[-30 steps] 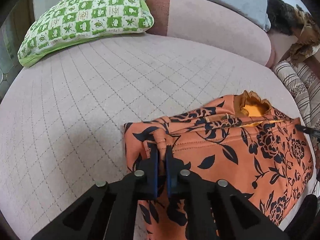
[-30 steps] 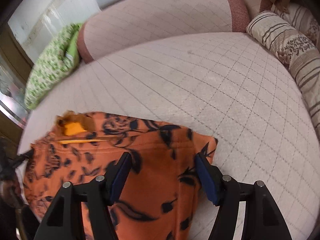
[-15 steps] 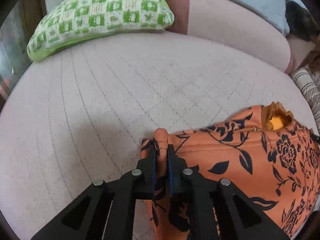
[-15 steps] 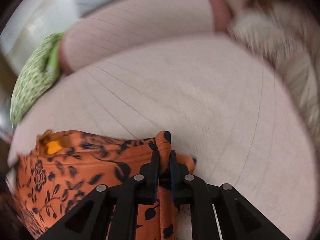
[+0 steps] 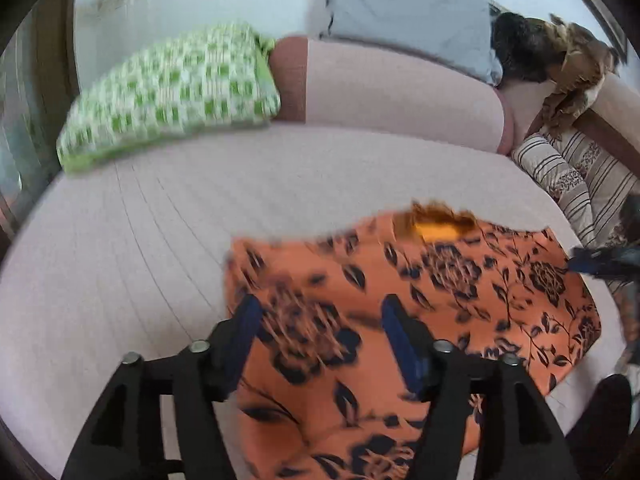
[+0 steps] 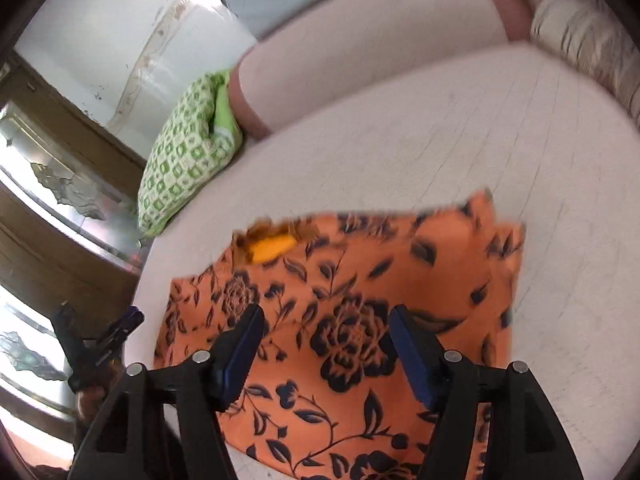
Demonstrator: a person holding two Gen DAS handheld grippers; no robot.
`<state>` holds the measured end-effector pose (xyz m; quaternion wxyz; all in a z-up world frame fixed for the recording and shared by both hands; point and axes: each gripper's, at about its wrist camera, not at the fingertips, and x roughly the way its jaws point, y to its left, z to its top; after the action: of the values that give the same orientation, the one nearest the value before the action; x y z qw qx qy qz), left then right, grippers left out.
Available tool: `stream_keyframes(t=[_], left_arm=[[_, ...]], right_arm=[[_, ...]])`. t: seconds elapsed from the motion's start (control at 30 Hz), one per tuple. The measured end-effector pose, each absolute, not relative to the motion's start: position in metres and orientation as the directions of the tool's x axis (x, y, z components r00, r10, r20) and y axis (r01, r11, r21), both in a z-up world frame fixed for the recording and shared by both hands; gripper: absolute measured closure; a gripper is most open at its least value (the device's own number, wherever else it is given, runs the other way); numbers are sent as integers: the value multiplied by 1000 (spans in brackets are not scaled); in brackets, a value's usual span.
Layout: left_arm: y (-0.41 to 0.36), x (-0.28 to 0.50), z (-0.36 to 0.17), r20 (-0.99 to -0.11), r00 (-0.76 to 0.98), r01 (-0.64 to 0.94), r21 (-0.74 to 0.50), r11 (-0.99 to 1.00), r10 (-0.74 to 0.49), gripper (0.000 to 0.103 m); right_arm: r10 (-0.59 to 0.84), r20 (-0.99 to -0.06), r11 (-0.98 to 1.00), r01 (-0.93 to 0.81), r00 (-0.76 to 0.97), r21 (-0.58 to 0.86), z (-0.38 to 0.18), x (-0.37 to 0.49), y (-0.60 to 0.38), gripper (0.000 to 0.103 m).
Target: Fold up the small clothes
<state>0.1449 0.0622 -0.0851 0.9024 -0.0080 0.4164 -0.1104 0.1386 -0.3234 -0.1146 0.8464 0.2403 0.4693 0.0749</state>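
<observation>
An orange garment point(image 5: 460, 292) with a dark floral print lies flat on the pale quilted cushion point(image 5: 140, 248), its yellow-lined neck point(image 5: 436, 230) at the far edge. My left gripper point(image 5: 320, 320) hovers over the garment's left part, its jaws opening, the pads clear of the cloth. In the right wrist view the same garment point(image 6: 360, 280) spreads below my right gripper point(image 6: 326, 328), whose jaws are also opening with only flat fabric beneath them. The right gripper's blue tip point(image 5: 600, 262) shows at the garment's right edge in the left view; the left gripper point(image 6: 100, 344) appears at the far left of the right view.
A green checked pillow point(image 5: 172, 92) rests at the back left against the pink backrest point(image 5: 400, 92). A grey pillow point(image 5: 408, 16) lies on top of it. Striped cushions point(image 5: 580, 172) and a brown cloth point(image 5: 572, 68) crowd the right side. A glazed wooden door point(image 6: 48, 200) stands left.
Both grippers have let go of the cloth folds they pinched half a second ago and pulled back and up. The garment now lies flat and spread.
</observation>
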Motion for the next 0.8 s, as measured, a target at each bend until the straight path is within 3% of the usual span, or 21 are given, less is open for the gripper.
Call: stream_keyframes(t=[0.07,0.1,0.33,0.43,0.5,0.53,0.6,0.67,0.73,0.8], left_arm=[[60,155,-119,-823,541,165,-94,982,-170,38],[61,159,-138,-857,496,146,-73,987,-136,38],[56,157,-79,-749,643,168,-64,984,-159,38],[64,184,-89,-773,610,147,-105,984,-173,38],[67,205,-122,-835,544,98,-26,995,-76,38],[72,211,-138,-862,506,64,-2,998,-35,32],[81,209,-133,-856,513,29,-60,998,-66,30],[85,197,-118,-839,540,12,-76,997,-70,30],[84,181,-101,-810,582,42,-56,998,-70,30],[82,162,-93,-790,607,65,-67,996,-92,30]], right_arm=[[301,-811,848,248,503,468,-147,141,-346,37],[321,-782,823,251,534,509,-146,137,-352,39],[366,-714,873,45,597,485,-87,145,-323,37],[401,-704,848,54,587,528,-99,171,-330,36],[351,-752,855,135,559,500,-130,192,-349,31],[361,-767,818,216,530,534,-152,196,-363,31],[422,-683,713,247,596,656,-153,193,-383,35],[424,-649,724,193,632,662,-130,184,-382,34],[432,-636,741,150,640,655,-119,177,-379,33],[396,-701,762,214,593,611,-137,178,-384,27]])
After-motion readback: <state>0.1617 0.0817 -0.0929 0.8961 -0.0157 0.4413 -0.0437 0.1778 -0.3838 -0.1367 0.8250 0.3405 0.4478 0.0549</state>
